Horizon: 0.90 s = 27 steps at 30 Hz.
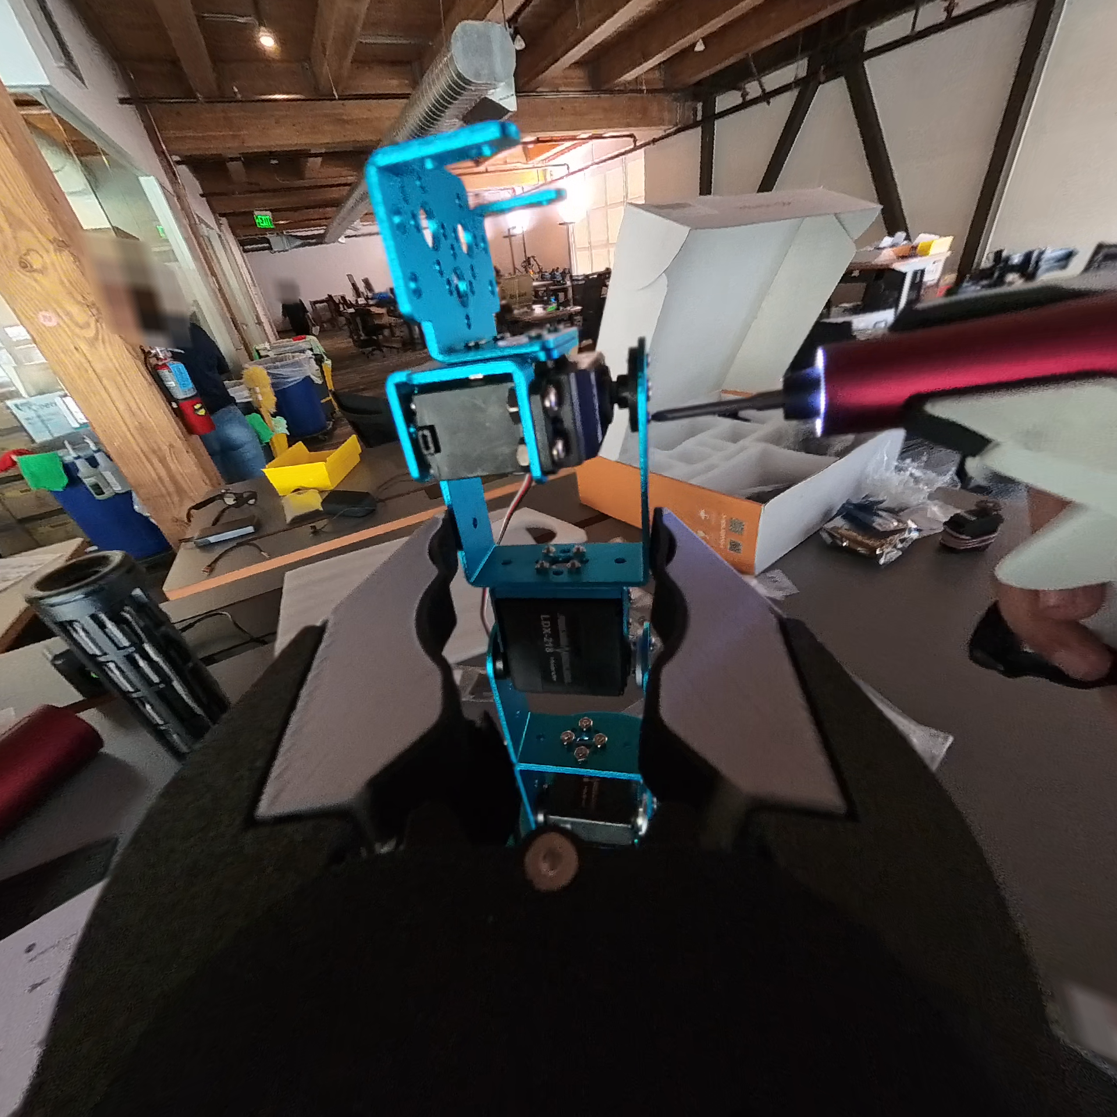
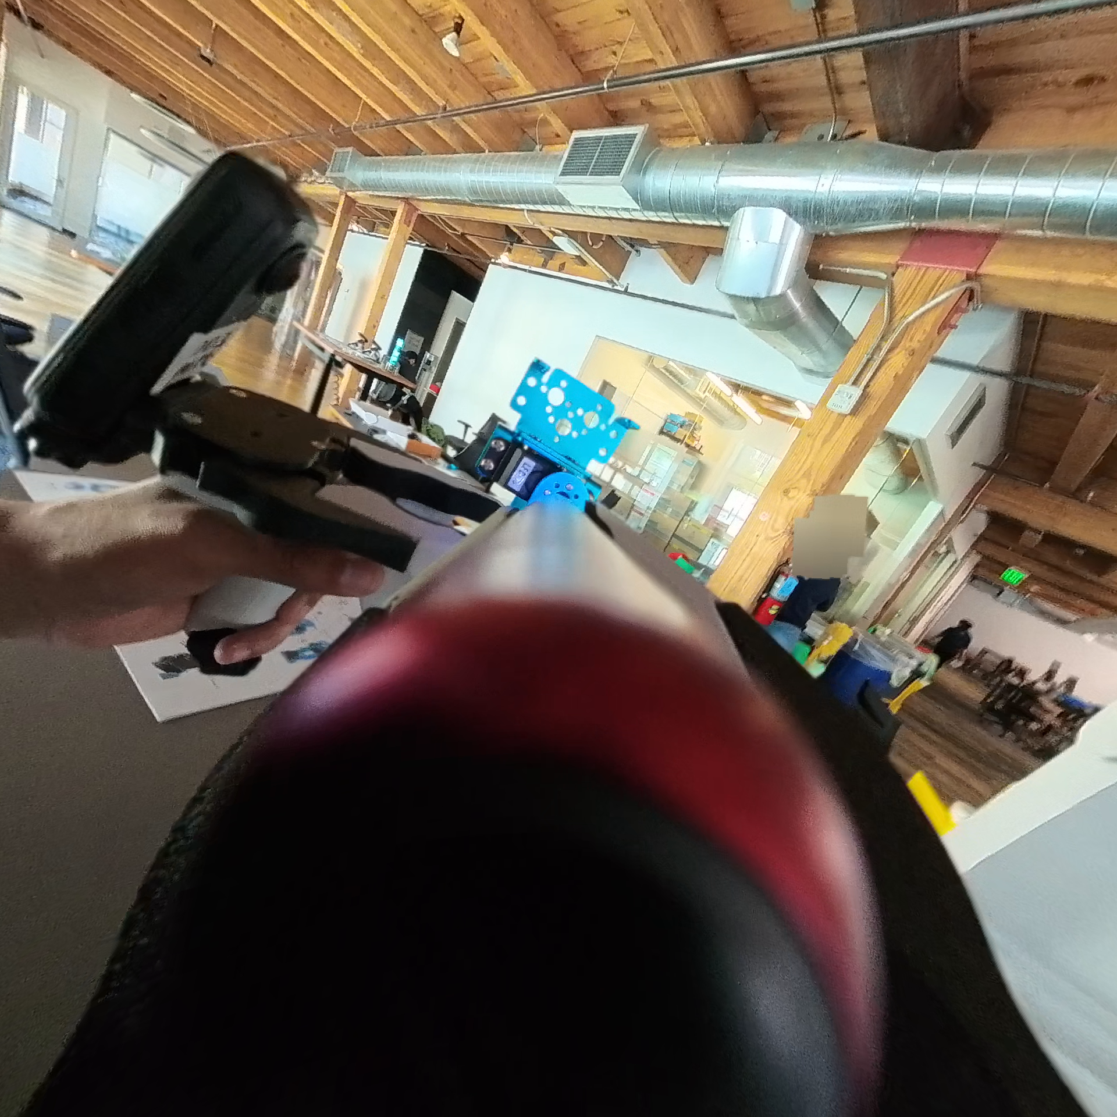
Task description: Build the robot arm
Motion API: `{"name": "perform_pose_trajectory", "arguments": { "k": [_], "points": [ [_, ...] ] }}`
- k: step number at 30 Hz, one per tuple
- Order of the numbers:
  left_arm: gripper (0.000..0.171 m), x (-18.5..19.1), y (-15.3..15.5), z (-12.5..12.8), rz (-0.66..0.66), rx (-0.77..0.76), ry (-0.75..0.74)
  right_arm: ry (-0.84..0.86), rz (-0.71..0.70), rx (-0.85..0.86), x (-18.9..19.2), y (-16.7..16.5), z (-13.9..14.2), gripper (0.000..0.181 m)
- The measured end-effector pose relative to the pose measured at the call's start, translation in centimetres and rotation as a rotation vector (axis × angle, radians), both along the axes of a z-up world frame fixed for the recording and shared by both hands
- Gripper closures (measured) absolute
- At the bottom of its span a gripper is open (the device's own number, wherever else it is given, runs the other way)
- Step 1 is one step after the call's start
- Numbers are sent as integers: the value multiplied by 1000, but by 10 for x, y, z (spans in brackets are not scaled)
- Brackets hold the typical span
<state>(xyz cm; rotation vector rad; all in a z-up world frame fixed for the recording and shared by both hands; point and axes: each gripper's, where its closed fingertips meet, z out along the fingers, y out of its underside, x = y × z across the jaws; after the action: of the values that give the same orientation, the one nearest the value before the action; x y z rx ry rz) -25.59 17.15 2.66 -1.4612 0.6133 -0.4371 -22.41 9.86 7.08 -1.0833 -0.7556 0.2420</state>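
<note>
My left gripper [image 1: 550, 580] is shut on a blue metal bracket assembly [image 1: 441, 266] with black servos and holds it upright above the grey table [image 1: 906, 634]. My right gripper [image 2: 544, 532] is shut on a dark red electric screwdriver [image 2: 574, 755], which fills most of the right wrist view and hides the fingers. In the left wrist view the screwdriver [image 1: 967, 369] comes in from the right with its front lights on. Its black bit [image 1: 713, 406] meets the blue side bracket by the upper servo [image 1: 568, 417]. The assembly [image 2: 562, 423] shows beyond the screwdriver's far end.
An open white and orange box [image 1: 725, 362] with foam compartments stands behind the assembly. Plastic bags of parts [image 1: 870, 532] lie to its right. A black slotted cylinder [image 1: 121, 653] and a red object [image 1: 42, 761] sit at the left. A printed sheet [image 2: 199, 683] lies on the table. My left gripper is the nearer one to the black slotted cylinder [image 1: 121, 653]: about 30 cm, against 45 cm.
</note>
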Motion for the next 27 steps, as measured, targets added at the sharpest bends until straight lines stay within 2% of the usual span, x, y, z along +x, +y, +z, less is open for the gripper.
{"name": "perform_pose_trajectory", "arguments": {
  "k": [1, 4, 7, 10, 12, 14, 19, 22, 24, 27],
  "points": [
    [107, -1, 0, -1, 9, 12, 23, 25, 5, -36, 0, 1, 0, 161],
    [107, -7, 0, -6, 75, 114, 181, 51, -11, -79, 0, 5, 0, 162],
    [95, -14, -9, -1, 174, 276, 307, 79, -9, -110, -1, 6, -1, 161],
    [115, -20, -36, 25, 281, 598, 431, 69, -5, -113, -3, 5, -2, 158],
    [119, -6, -46, 23, 270, 746, 576, 67, -7, -121, -3, 5, -3, 158],
    [115, 12, -48, 15, 234, 829, 676, 65, -9, -125, -3, 4, -3, 159],
    [119, 37, -53, 26, 256, 1036, 732, 38, -10, -140, -5, 6, -7, 159],
    [131, 45, -58, 36, 259, 1096, 706, 32, -11, -137, -6, 5, -7, 159],
    [149, 46, -59, 42, 284, 1125, 695, 21, -20, -130, -6, 5, -7, 159],
    [151, 47, -59, 43, 243, 1110, 696, -6, -20, -118, -5, 6, -6, 159]
  ]
}}
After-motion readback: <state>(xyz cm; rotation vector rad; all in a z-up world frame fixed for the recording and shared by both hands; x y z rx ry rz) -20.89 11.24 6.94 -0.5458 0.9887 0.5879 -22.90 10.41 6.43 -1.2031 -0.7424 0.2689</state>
